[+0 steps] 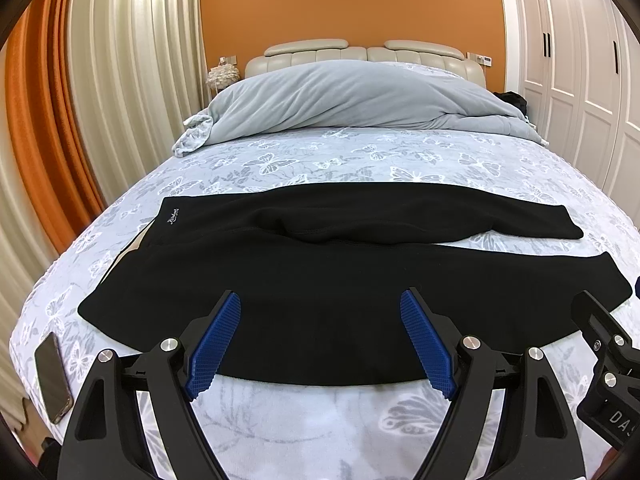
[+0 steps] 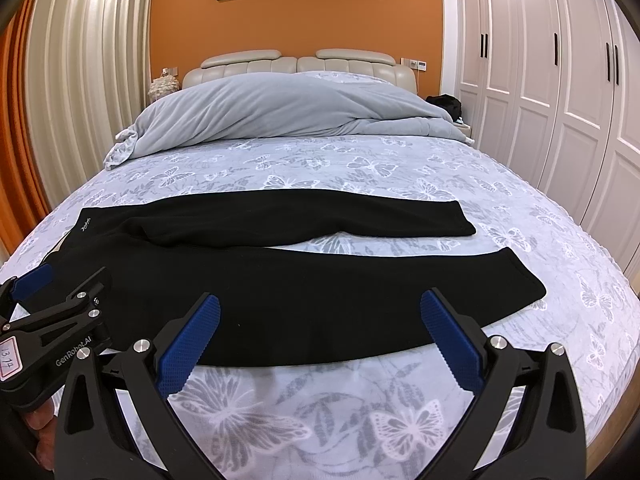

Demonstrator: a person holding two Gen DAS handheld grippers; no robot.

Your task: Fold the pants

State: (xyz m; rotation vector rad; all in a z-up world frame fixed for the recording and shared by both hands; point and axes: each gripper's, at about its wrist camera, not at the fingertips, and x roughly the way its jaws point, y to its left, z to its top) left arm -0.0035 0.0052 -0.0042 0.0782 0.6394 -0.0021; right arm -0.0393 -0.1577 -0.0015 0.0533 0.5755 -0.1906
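Black pants (image 1: 320, 264) lie flat across the bed, waistband at the left, the two legs spread apart toward the right; they also show in the right wrist view (image 2: 280, 272). My left gripper (image 1: 320, 304) is open and empty, hovering over the near leg's front edge. My right gripper (image 2: 320, 308) is open and empty, over the same near leg further right. The right gripper's body shows at the right edge of the left wrist view (image 1: 604, 344). The left gripper shows at the left of the right wrist view (image 2: 52, 312).
The bed has a butterfly-print sheet (image 1: 320, 160). A grey duvet (image 1: 344, 96) is bunched at the headboard. A phone (image 1: 52, 376) lies at the bed's near left corner. White wardrobes (image 2: 560, 80) stand on the right, curtains (image 1: 60, 100) on the left.
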